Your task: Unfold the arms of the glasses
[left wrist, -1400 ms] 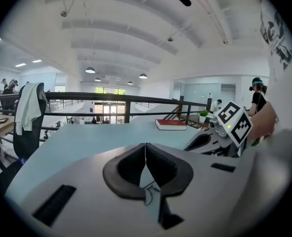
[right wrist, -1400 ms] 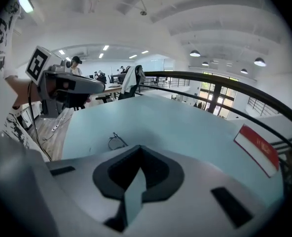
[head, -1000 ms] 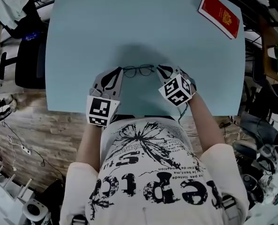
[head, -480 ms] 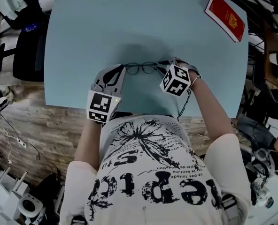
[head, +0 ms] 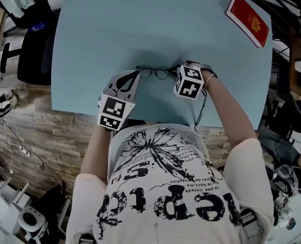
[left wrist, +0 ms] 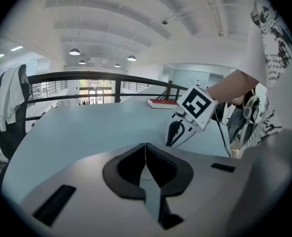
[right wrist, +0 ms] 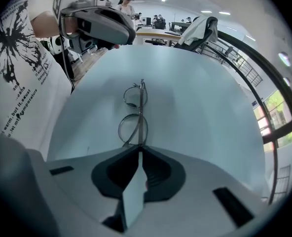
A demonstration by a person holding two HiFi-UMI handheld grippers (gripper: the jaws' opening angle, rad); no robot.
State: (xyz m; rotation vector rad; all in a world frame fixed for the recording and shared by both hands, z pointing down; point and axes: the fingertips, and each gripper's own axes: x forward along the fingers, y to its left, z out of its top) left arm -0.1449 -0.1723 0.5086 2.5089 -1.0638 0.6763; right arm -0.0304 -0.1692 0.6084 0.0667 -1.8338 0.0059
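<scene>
Left tongs (head: 135,72) pinch one end of the glasses (right wrist: 142,111), right tongs (right wrist: 139,150), jaws just closed further, nip the other, by the middle of the table's (head: 166,24) near edge; they look light, thin-wired, easily bent, so grip beside the hinges

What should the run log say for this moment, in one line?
left gripper: jaws shut on glasses wire | right gripper: jaws just closing on the opposite end

Light-blue table (head: 115,34): glasses (head: 155,73), red book (head: 248,20) far corner.
</scene>
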